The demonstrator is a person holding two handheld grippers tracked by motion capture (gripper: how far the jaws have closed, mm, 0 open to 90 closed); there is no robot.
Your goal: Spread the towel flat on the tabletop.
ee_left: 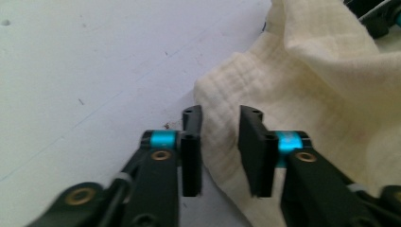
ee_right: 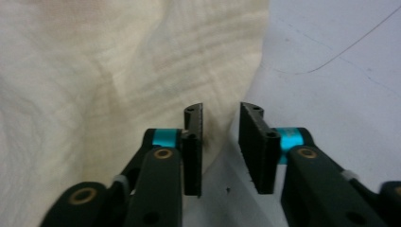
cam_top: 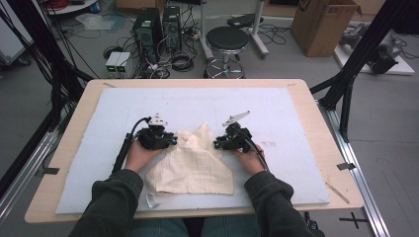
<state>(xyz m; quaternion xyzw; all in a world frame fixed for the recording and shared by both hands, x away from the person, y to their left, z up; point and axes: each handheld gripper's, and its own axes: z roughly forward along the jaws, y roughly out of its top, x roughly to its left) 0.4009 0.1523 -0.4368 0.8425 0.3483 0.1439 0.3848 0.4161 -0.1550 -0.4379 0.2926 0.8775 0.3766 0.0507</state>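
The cream cloth (cam_top: 190, 165) lies mid-bench on the pale mat (cam_top: 276, 113), its near part flat, its far part bunched up between your hands. Your left gripper (ee_left: 221, 142) straddles the cloth's left edge, jaws apart, unclamped; your right gripper (ee_right: 221, 142) likewise at the right edge. Grasping and any folding remain.

We see the cloth (cam_top: 190, 165) lying on the mat (cam_top: 276, 113) that covers the tabletop (cam_top: 316, 118), between the two tools. The left tool (cam_top: 174, 140) sits at the cloth's left edge and the right tool (cam_top: 216, 144) at its right edge, each pointing inward at the bunched far part. In the left gripper view, the cloth's edge runs between that tool's jaws. In the right gripper view, the cloth's edge lies just beyond the jaw gap. A small scrap (cam_top: 151, 200) lies nearer us than the left tool, by the cloth's near left corner.
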